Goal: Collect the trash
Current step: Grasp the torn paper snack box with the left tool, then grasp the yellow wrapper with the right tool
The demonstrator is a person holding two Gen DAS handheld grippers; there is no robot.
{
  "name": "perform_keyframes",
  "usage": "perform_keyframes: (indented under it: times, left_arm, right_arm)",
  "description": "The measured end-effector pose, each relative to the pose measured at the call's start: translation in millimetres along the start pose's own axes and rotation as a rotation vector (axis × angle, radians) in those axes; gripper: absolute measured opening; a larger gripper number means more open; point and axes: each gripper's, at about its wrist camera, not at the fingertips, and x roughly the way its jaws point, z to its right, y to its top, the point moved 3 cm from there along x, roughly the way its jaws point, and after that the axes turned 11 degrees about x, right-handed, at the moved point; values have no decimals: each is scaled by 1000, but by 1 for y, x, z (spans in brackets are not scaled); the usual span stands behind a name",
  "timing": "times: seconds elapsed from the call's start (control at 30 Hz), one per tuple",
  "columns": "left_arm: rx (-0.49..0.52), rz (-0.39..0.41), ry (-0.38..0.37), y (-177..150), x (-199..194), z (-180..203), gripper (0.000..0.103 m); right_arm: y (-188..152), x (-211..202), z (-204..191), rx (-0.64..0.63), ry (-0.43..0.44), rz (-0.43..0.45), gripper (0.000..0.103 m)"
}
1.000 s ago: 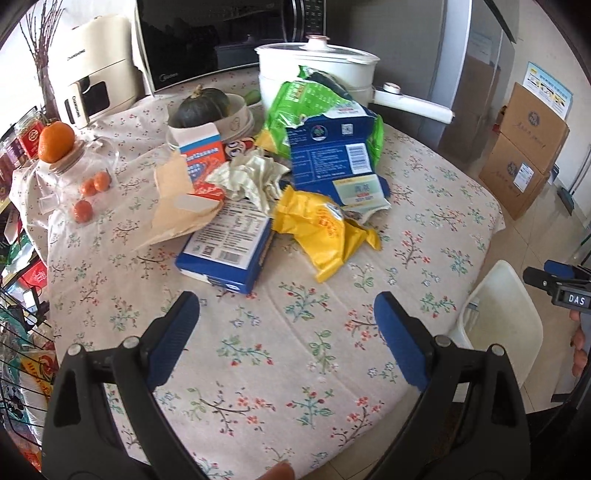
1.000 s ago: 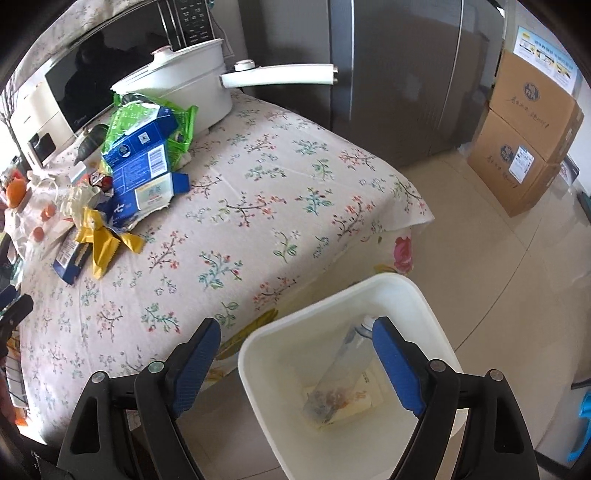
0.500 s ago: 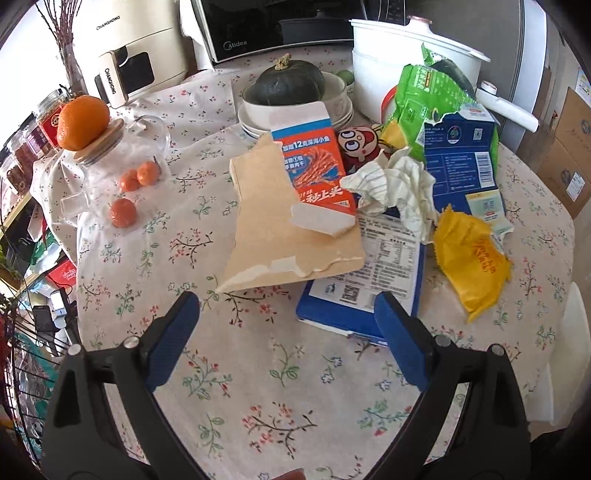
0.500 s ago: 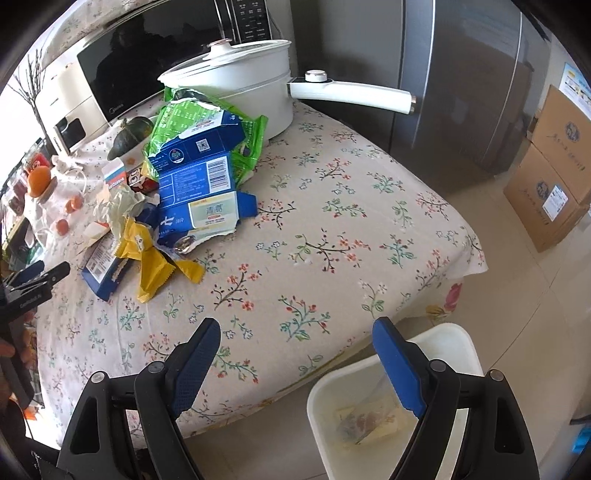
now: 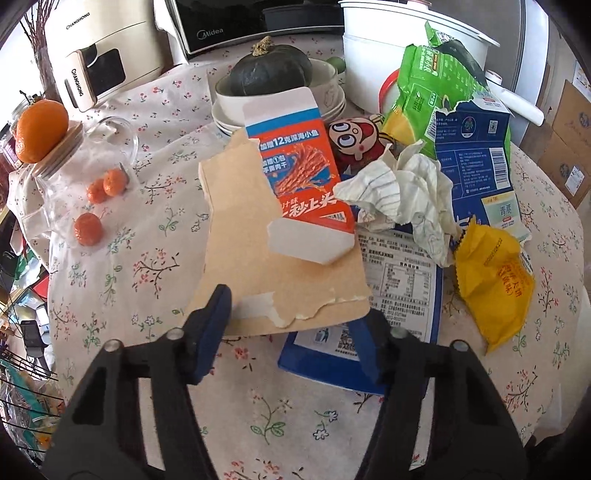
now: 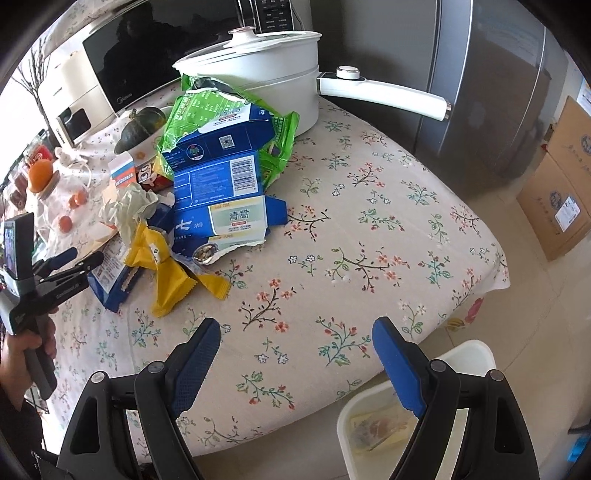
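Note:
A pile of trash lies on the floral table: a torn tan cardboard sheet (image 5: 266,258) with an orange snack box (image 5: 299,173) on it, crumpled paper (image 5: 410,192), a yellow wrapper (image 5: 495,284), a blue flattened carton (image 5: 476,162), a green bag (image 5: 432,88) and a blue packet (image 5: 399,295). My left gripper (image 5: 291,325) is open, its fingers either side of the cardboard's near edge. My right gripper (image 6: 295,354) is open and empty above the table's near corner. The white bin (image 6: 406,417) stands on the floor below it, with trash inside.
A white pot (image 6: 258,74) with a long handle, a microwave (image 5: 236,22), a squash in a bowl (image 5: 269,74), a glass jar with an orange on it (image 5: 40,129) and small oranges (image 5: 88,229) stand at the back and left. Cardboard boxes (image 6: 554,192) sit on the floor.
My left gripper moved forward to the cardboard's edge and its jaws narrowed around it. My right gripper rose from over the bin to above the table corner.

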Motion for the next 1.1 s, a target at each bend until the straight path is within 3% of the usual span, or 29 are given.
perform_keyframes:
  times: [0.17,0.37,1.1]
  left_arm:
    - [4,19,1,2,-7,-2,23]
    - [-48,53,-1,1,-29,-15,1]
    - [-202,132,-146,-21,-114,-29,1]
  right_arm:
    - [0,2,-10,-19,3,-1,86]
    - [0,3,-22,-26,12,1,86]
    - [10,60,-109,-130,101,-52,85]
